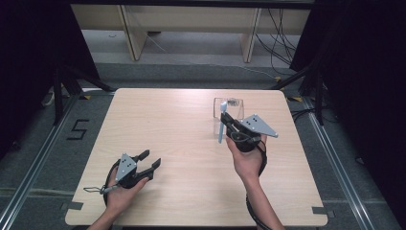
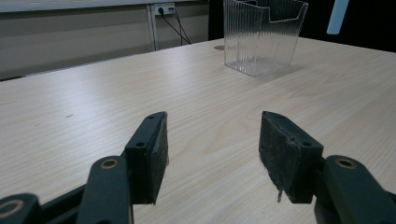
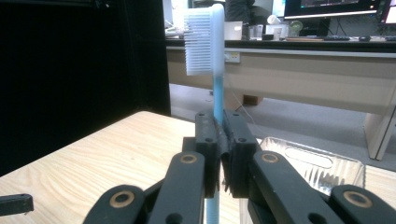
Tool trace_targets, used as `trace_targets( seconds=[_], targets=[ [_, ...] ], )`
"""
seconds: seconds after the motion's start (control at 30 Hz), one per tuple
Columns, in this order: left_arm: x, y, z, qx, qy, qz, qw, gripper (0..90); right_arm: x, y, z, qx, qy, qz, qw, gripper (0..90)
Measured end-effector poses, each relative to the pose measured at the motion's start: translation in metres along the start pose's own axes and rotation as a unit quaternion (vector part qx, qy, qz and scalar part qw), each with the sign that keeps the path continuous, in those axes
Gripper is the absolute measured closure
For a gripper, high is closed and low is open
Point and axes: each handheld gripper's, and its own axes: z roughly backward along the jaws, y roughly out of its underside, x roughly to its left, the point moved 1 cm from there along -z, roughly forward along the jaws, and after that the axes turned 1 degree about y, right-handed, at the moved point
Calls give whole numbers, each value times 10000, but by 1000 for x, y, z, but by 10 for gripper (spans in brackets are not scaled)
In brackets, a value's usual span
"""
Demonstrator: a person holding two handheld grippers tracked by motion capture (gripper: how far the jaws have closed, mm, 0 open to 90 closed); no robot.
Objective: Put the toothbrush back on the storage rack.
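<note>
Setting: pale wood worktop (image 1: 182, 158), dark curtains at both sides, desks beyond.
Toothbrush (image 3: 215, 70): blue handle, white bristles; long axis upright, head up, held clear of the worktop.
Right claw (image 1: 229, 125): clamped on the handle below the head.
Holder (image 1: 229, 111): clear ribbed plastic, upright, just beyond and below the right claw.
Key relation: holder lies directly ahead; right hand far nearer.
Left claw (image 1: 149, 160): wide, empty, well apart.
</note>
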Motion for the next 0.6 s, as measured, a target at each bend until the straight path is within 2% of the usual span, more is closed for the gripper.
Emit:
trace_targets(
  seconds=[0.1,0.17,0.2,0.27,0.3,0.33,0.37,0.43,0.53,0.6],
  targets=[
    [0,0,0,14,1,-7,10000,419,-2,-1,1,13,1,-93,10000,861],
    [0,0,0,17,0,-8,10000,419,-5,-2,2,19,64,-73,10000,861],
    [0,0,0,18,-1,-6,10000,419,-6,-2,1,-70,35,-63,9999,861],
    [0,0,0,23,-3,-11,10000,419,-7,-4,2,-33,42,-98,9999,861],
    [0,0,0,24,-3,-12,10000,419,-10,-5,3,-52,119,41,9999,861],
    [0,0,0,22,-2,-11,10000,419,-10,-5,3,-25,126,-36,9999,862],
    [0,0,0,24,-1,-14,10000,418,-12,-6,3,-93,142,50,9998,861],
    [0,0,0,23,-1,-12,10000,418,-13,-7,4,-20,187,-81,9998,861],
    [0,0,0,25,-6,4,10000,418,-18,-8,4,-80,237,-14,9997,861],
    [0,0,0,22,-1,15,10000,418,-20,-9,4,-56,260,-51,9996,861]
  ],
)
